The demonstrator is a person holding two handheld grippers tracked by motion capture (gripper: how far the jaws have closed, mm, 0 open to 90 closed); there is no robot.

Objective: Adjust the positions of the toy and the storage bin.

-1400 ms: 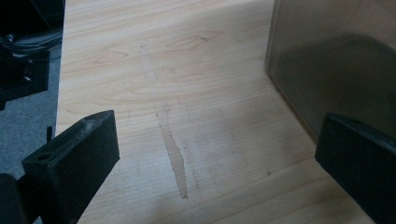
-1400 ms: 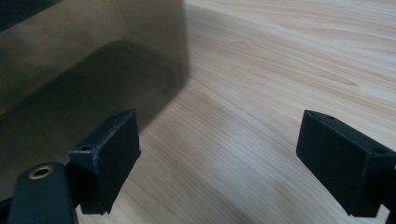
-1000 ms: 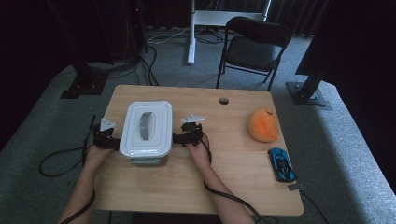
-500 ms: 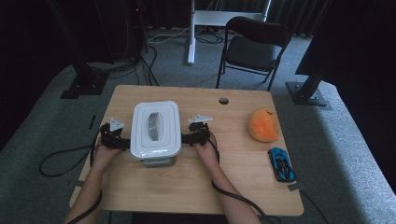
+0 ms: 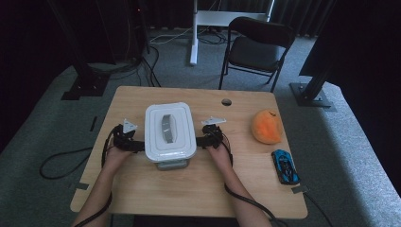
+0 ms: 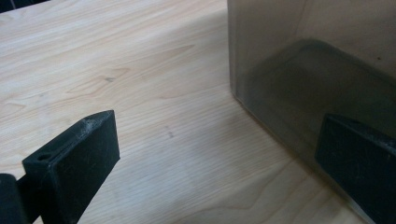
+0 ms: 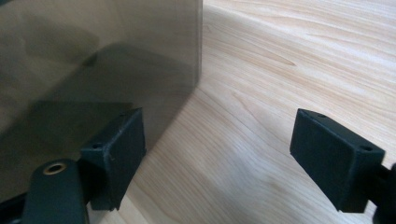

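Left gripper [image 5: 126, 141]: jaws spread wide, grasping nothing; one jaw against the container's left wall, the other over bare wood.
Container [image 5: 169, 130], white-lidded: stands left of centre on the surface [image 5: 142, 194], between both grippers.
Right gripper [image 5: 210, 137]: jaws parted, lately easing inward, grasping nothing; one jaw at the container's right wall.
Orange plush [image 5: 267, 126], blue toy car [image 5: 285, 166]: near the right edge.

Box [image 5: 169, 130] contents hidden under lid; walls perhaps tinted.

A white-lidded box [image 5: 169, 131], an orange plush [image 5: 267, 126] and a blue toy car [image 5: 285, 166] on light wood.
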